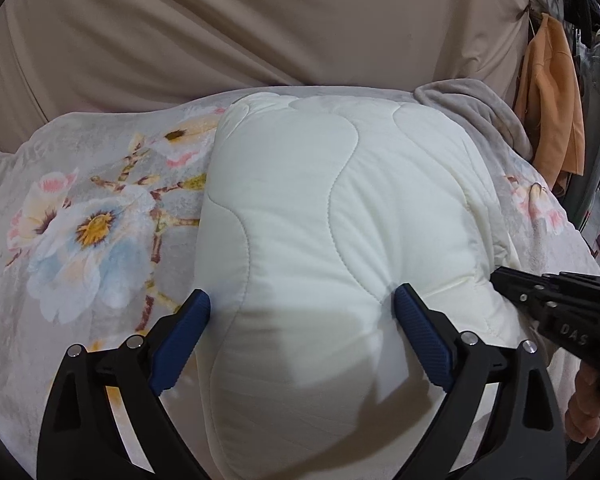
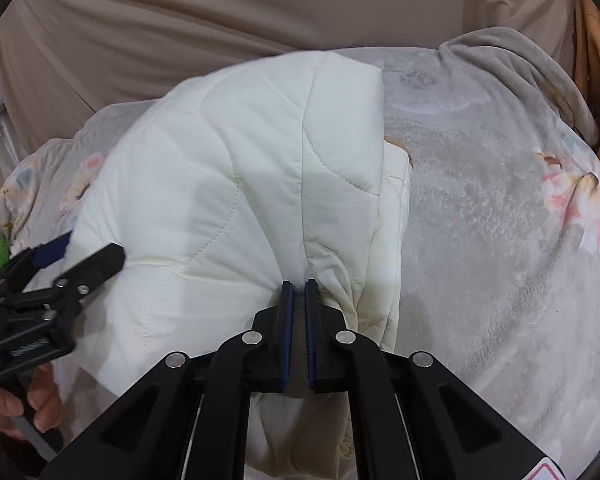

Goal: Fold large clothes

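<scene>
While the white quilted garment (image 1: 332,216) is lying bunched into a thick bundle on the flowered blanket (image 1: 80,216), the folding is looking well along but not tidy yet. The right gripper (image 2: 299,286) is pinching a gathered edge at the bundle's near right side, its fingers nearly closed on the cloth. The left gripper (image 1: 302,304) is standing wide open astride the near end, pads resting against the padding without squeezing. Loose layers at the right are still needing squaring.
</scene>
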The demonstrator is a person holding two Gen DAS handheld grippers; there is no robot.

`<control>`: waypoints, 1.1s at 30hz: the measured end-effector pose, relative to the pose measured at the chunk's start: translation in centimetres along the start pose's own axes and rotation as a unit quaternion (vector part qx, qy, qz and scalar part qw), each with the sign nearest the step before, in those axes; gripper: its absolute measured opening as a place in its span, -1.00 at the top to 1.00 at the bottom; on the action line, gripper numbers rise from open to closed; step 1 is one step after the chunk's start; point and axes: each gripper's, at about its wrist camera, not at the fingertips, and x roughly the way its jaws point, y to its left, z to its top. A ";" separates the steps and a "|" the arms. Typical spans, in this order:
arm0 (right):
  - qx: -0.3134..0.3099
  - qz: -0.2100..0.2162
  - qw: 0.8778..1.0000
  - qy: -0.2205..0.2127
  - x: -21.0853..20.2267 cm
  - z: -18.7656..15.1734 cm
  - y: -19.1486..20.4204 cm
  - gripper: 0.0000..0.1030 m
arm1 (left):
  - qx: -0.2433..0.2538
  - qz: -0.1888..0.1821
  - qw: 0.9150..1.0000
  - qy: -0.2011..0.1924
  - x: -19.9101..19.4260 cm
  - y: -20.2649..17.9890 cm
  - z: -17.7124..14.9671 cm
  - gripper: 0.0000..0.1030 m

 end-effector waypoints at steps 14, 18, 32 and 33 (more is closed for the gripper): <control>0.093 0.054 0.991 -0.077 -6.1 -1.3 -2.7 -0.24 | -0.048 -0.053 0.997 -0.003 -2.8 2.0 0.2 -0.84; 0.104 0.063 0.992 -0.018 -3.8 -1.3 -3.6 -0.35 | -0.091 -0.067 0.994 0.012 -2.8 5.0 -0.1 -0.87; 0.126 0.152 0.977 0.083 3.2 -1.0 -5.0 -0.65 | -0.098 -0.089 0.990 0.052 0.6 4.0 -0.7 -0.91; 0.131 0.159 0.975 0.084 3.3 -1.1 -5.1 -0.65 | -0.091 -0.087 0.991 0.054 0.9 3.5 -0.7 -0.91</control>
